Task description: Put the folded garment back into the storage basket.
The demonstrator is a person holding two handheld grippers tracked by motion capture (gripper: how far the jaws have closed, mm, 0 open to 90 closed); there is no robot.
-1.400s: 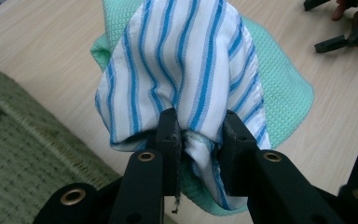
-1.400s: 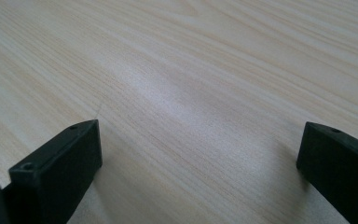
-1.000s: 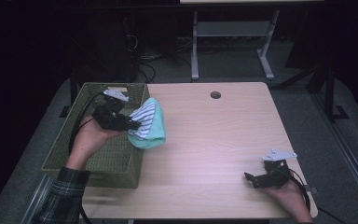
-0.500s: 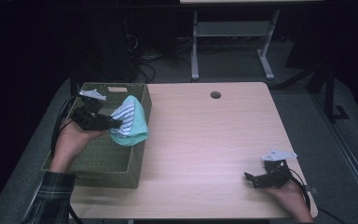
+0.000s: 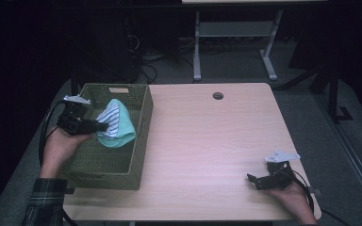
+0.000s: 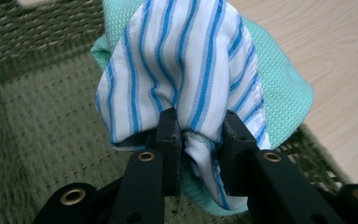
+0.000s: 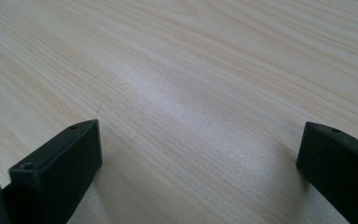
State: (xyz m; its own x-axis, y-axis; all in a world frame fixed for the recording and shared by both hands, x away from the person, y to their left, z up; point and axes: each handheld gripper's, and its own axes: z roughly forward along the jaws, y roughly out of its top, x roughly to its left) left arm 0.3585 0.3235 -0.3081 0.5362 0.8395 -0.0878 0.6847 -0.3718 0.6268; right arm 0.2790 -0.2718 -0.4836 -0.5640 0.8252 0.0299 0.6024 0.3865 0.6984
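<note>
My left gripper [image 5: 100, 126] [image 6: 199, 140] is shut on a bunched cloth [image 5: 115, 123] [image 6: 186, 70], white with blue stripes on one side and mint green on the other. It hangs over the inside of an olive woven basket [image 5: 136, 141] [image 6: 37, 121] at the table's left. Near the front right corner my right gripper [image 5: 255, 180] [image 7: 198, 154] rests low on the wooden table [image 5: 207, 141] [image 7: 191, 70], jaws wide open with nothing between them.
A round cable hole [image 5: 218, 95] sits near the table's far edge. Beyond the table stand a desk frame [image 5: 235, 42] and loose cables [image 5: 160, 61] on a dark floor. Black cables trail from both grippers.
My left gripper has carried the cloth leftward from the basket's right rim to above the basket's inside. The right gripper has stayed put.
</note>
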